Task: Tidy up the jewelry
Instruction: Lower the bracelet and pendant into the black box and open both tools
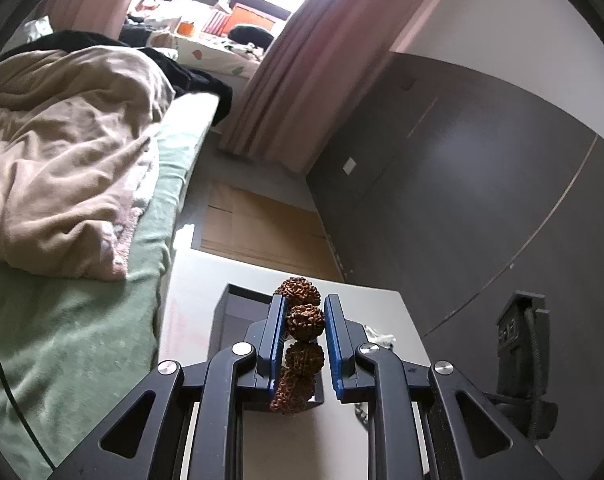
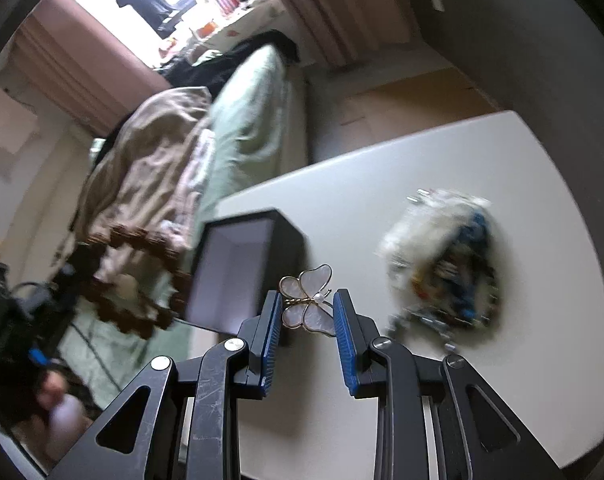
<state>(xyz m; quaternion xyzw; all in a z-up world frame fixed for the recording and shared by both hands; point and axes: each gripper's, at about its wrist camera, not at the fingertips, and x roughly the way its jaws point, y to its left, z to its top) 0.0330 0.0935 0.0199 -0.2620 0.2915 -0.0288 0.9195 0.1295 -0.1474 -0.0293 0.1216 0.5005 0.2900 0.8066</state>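
Left wrist view, bottom middle: my left gripper point(image 1: 305, 320) is squeezing a string of bumpy brown beads point(image 1: 304, 322). One bead sits tight between the blue pads point(image 1: 276, 334), and more beads hang below and stick out above. Just past the fingertips I see a dark box point(image 1: 237, 312) on the white table point(image 1: 382, 304). Further up the frame, a bed with a green sheet point(image 1: 101, 320) and a tan blanket point(image 1: 61, 152) fills the left side, with pink curtains point(image 1: 285, 92) near the top.

In the right wrist view, my right gripper point(image 2: 306, 314) is at the bottom middle, and a butterfly brooch point(image 2: 308, 300) with shiny pale wings and a gold rim sits between its fingers. The wings reach both blue pads point(image 2: 271, 332), so I think it is gripped. Just beyond it, toward the left, stands the dark box point(image 2: 245, 268), open with a pale inside. On the right of the frame a blurry pile of jewelry point(image 2: 446, 264) lies on the table point(image 2: 382, 176). At the left edge I see the brown beads point(image 2: 141, 280) as a blurry loop.
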